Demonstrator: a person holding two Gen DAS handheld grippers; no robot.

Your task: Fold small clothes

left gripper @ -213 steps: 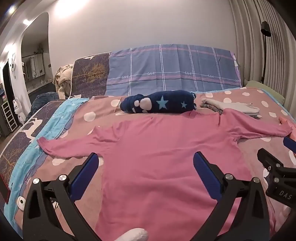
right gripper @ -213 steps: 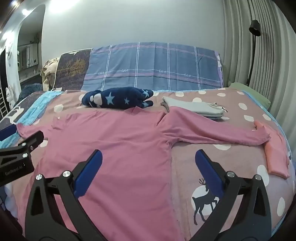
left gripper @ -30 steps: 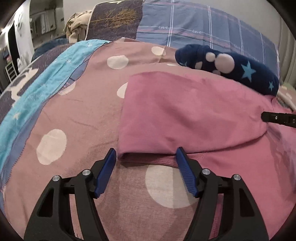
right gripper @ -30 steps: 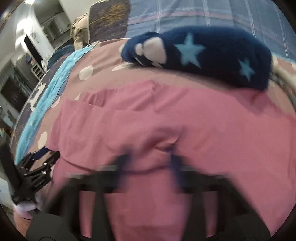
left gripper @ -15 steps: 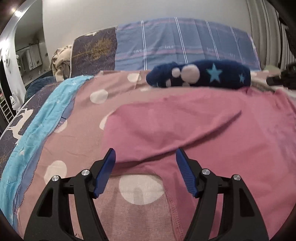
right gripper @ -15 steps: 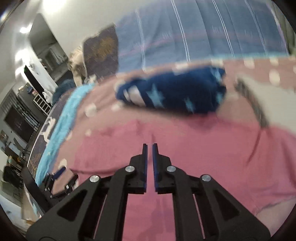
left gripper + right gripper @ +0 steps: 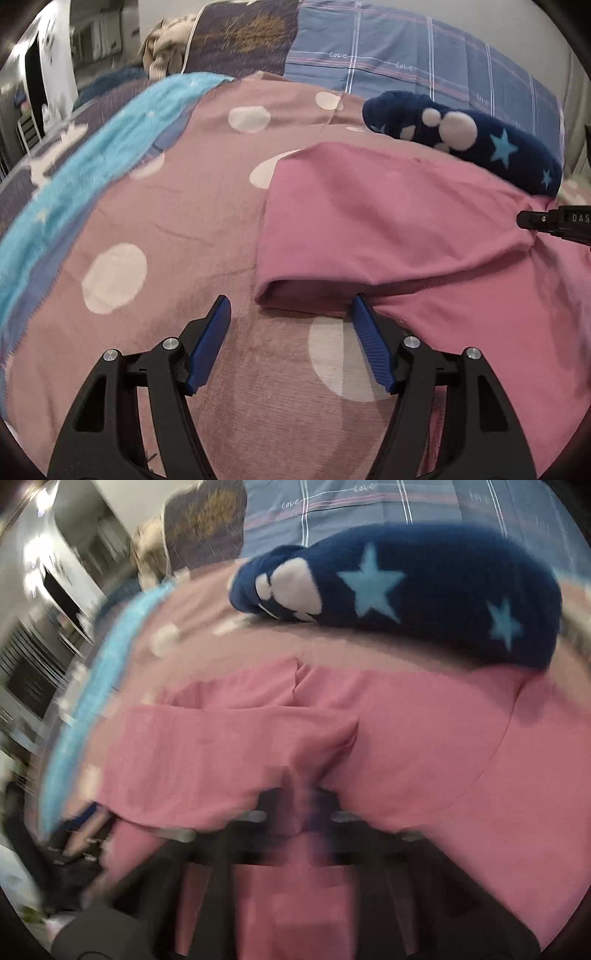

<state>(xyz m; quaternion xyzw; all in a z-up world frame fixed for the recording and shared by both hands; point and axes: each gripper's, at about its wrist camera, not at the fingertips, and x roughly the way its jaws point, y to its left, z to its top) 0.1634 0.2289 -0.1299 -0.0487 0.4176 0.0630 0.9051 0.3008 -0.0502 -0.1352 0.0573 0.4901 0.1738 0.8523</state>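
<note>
Left wrist view: we are hovering the left gripper, jaws wide and empty, just short of the pink shirt's folded edge; the right gripper is pinching its cloth.

Pink top, partly folded on the bed

The pink long-sleeved top lies flat on the polka-dot bedspread, its left side turned over onto the body in a straight fold with a doubled lower edge. Its collar end reaches the navy star-patterned plush. A pinch of cloth puckers up mid-garment.
</note>
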